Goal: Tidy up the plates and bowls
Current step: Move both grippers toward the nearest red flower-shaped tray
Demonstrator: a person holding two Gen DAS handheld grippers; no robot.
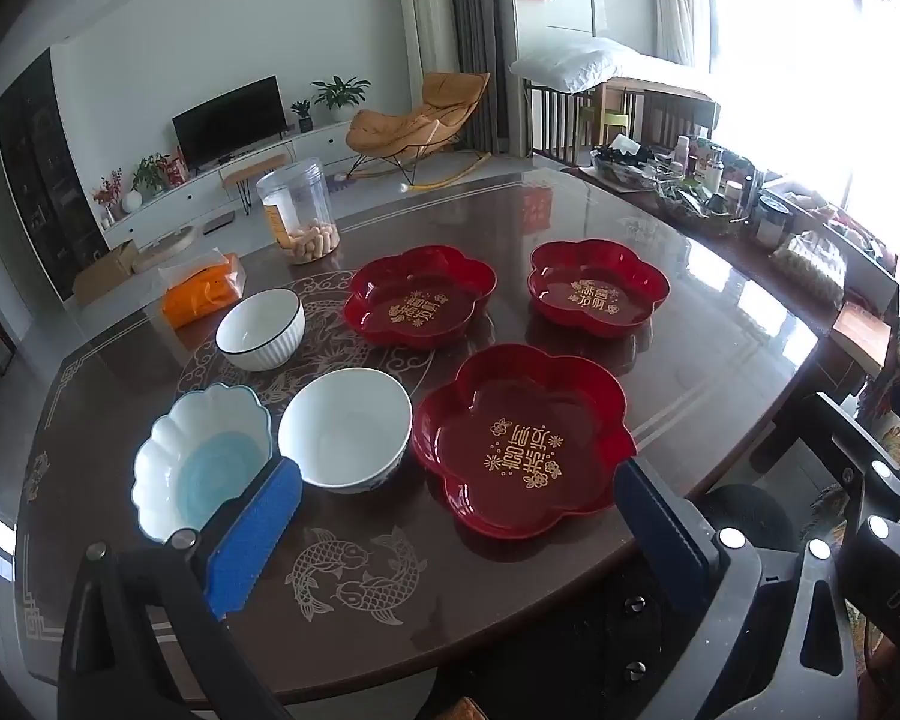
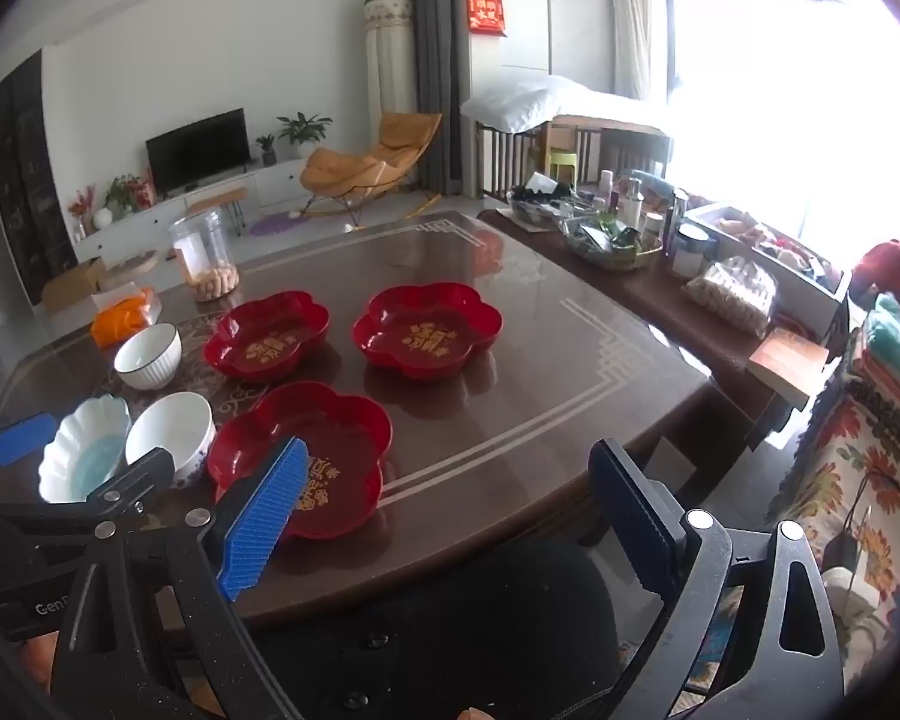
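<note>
Both grippers, left gripper and right gripper, hang wide open and empty; the near red plate just ahead wants a square rim grip.

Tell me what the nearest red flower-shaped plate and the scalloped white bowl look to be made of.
Nearest red flower-shaped plate: probably moulded plastic or lacquer-look melamine; uniform glossy red, printed gold characters. Scalloped white bowl: likely glazed ceramic; shiny white fluted rim, pale blue glaze inside. Neither is certain from looks alone.
</note>
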